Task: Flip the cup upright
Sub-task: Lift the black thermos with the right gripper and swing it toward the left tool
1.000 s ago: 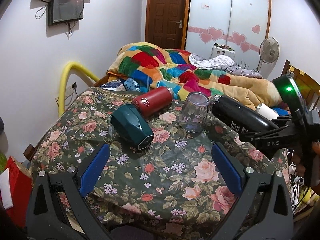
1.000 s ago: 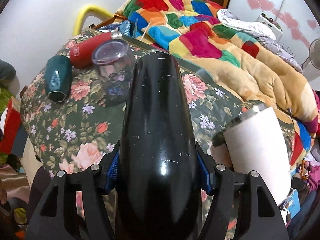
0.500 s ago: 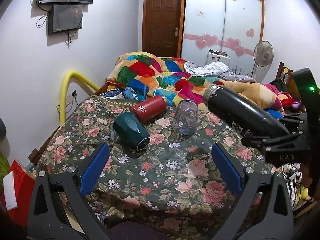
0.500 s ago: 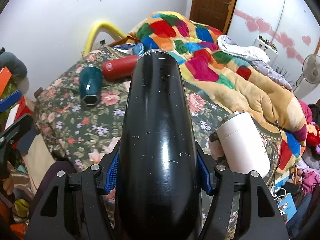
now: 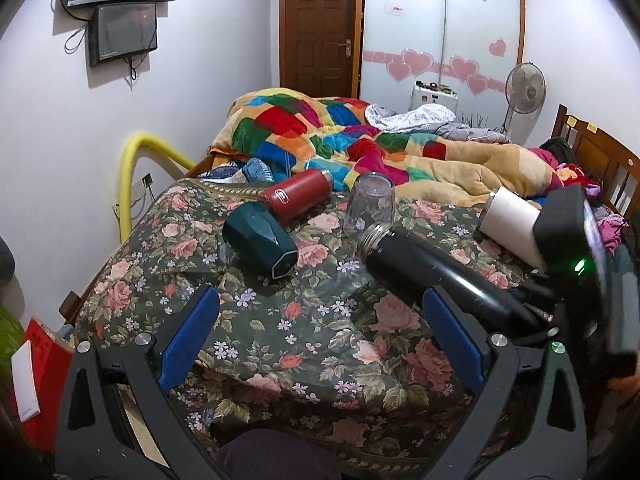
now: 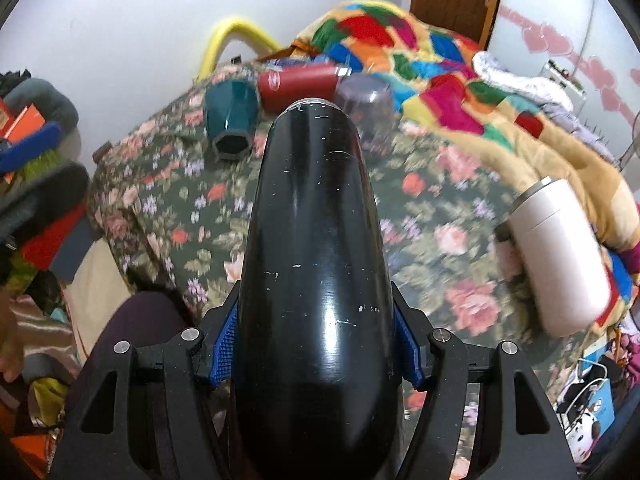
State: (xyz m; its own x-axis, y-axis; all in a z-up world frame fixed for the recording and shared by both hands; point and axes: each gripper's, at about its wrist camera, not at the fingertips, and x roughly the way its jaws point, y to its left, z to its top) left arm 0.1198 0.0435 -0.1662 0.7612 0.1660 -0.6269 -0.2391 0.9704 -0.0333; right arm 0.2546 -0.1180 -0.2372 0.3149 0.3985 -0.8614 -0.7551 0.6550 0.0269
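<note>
My right gripper [image 6: 316,352] is shut on a black flask [image 6: 316,248], held nearly level above the floral cloth with its open mouth pointing away from me. In the left wrist view the black flask [image 5: 436,276] hangs at the right, gripped at its base. My left gripper [image 5: 320,336] is open and empty over the near part of the cloth. A clear glass [image 5: 370,208] stands mouth down. A teal cup [image 5: 260,240], a red flask [image 5: 296,196] and a white tumbler [image 5: 512,224] lie on their sides.
The floral cloth [image 5: 280,328] covers a table pushed against a bed with a patchwork quilt [image 5: 320,128]. A yellow rail [image 5: 128,168] stands at the left. Clutter lies on the floor left of the table [image 6: 36,168]. A fan [image 5: 524,92] stands at the back.
The right gripper has swung the black flask lower and nearer my left gripper, mouth now pointing toward the glass. The left gripper pulled back slightly and stays open.
</note>
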